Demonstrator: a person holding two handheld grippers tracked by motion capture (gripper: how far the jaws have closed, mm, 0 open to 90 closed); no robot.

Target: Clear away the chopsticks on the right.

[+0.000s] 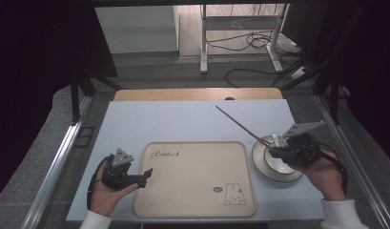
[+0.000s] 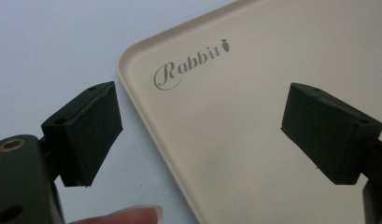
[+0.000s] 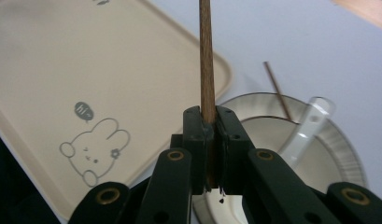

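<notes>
- My left gripper [image 1: 147, 174] rests at the beige rabbit tray's [image 1: 192, 210] nine o'clock edge, jaws apart and empty.
- My right gripper [image 3: 209, 122] is clamped on one wooden chopstick [image 3: 206, 56], above the bowl [image 1: 260, 164] with its white spoon [image 3: 310, 122] at the tray's three o'clock.
- A second chopstick [image 3: 277, 91] leans on the bowl's far rim.

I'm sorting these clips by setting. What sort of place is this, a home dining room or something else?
Probably a lab or workshop staged as a dining setup. A tray and a bowl sit on a plain table, but beyond it are loose cables on the floor and a metal desk frame.
</notes>
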